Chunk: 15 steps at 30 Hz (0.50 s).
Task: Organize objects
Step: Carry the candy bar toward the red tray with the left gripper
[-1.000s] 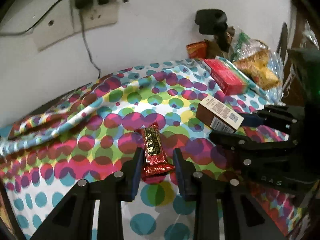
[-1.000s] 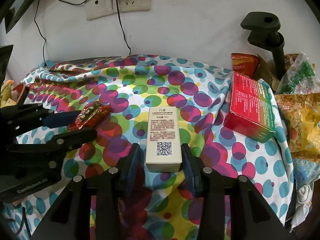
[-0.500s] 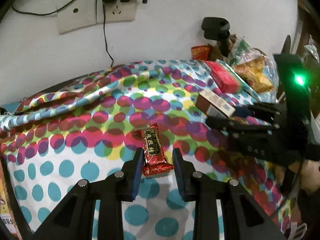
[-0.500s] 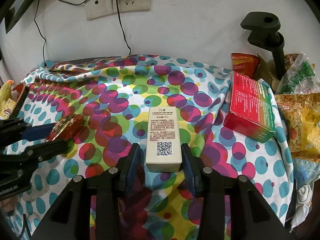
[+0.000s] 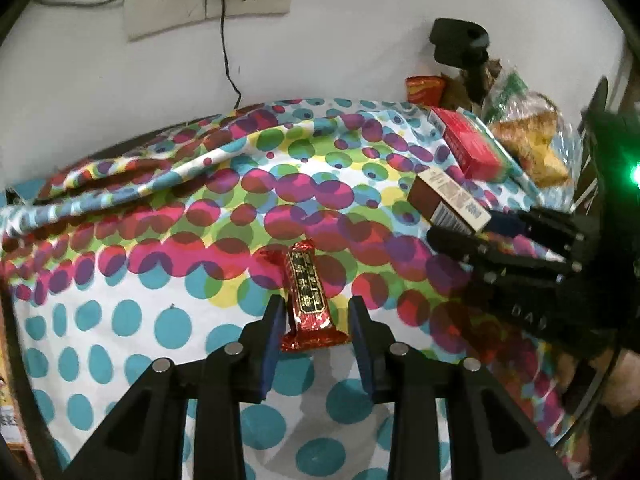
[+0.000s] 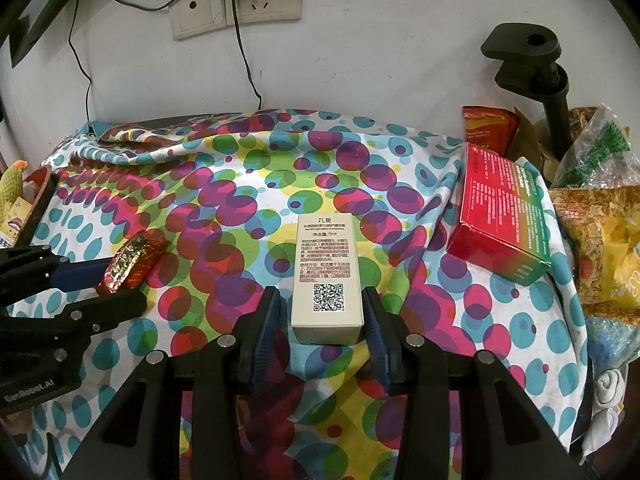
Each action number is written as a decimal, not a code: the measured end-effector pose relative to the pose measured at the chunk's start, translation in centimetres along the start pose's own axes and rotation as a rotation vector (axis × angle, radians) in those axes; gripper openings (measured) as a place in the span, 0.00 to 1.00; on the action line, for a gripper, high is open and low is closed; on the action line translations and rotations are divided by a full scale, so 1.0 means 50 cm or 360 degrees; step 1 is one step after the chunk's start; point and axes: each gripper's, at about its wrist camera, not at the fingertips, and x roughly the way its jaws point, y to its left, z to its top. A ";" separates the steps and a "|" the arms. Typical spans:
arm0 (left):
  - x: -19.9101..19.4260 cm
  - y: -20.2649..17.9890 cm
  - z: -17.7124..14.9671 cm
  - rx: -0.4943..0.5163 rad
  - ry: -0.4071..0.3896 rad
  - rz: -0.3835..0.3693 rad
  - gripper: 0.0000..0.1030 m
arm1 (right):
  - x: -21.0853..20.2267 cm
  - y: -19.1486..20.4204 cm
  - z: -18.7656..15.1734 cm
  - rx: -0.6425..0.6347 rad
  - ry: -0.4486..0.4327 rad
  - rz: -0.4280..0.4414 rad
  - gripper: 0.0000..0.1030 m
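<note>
Two grippers, each straddling a packet on the spotted cloth (image 5: pixel 132 320).

Left view: the left gripper (image 5: pixel 316 316) is narrowly parted around the near end of a red snack bar (image 5: pixel 308 296); contact is unclear. Right view: the right gripper (image 6: pixel 322 312) brackets a cream box (image 6: pixel 326 276), its right finger touching and a gap on the left. The red carton (image 6: pixel 500 216) lies far right.

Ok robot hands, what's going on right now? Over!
Left gripper open around red snack bar. Right gripper open, straddling white QR box, right pad touching. Both on dotted cloth. Nothing in the way.
</note>
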 end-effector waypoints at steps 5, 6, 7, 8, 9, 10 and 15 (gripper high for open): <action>0.007 0.003 0.015 -0.0054 0.0029 -0.0016 0.37 | 0.000 0.000 -0.001 0.0004 0.0000 0.0003 0.39; 0.008 0.002 0.017 -0.0056 0.0032 -0.0015 0.37 | 0.000 0.000 -0.001 0.0004 -0.0001 0.0003 0.39; 0.009 0.002 0.019 -0.0058 0.0034 -0.0011 0.37 | 0.000 0.001 -0.001 0.0004 0.0000 0.0003 0.39; 0.010 0.002 0.020 -0.0066 0.0026 -0.0015 0.37 | 0.000 0.001 -0.001 0.0003 0.0000 0.0003 0.39; 0.011 0.004 0.020 -0.0070 0.0010 -0.0025 0.37 | 0.000 0.001 -0.001 0.0005 -0.0001 0.0002 0.39; 0.010 0.006 0.018 -0.0077 -0.0011 -0.0030 0.37 | -0.001 0.001 -0.001 0.0006 -0.0001 0.0003 0.39; 0.007 0.002 0.008 -0.0002 -0.0052 0.0037 0.19 | -0.001 0.001 -0.001 0.0004 0.0000 0.0002 0.39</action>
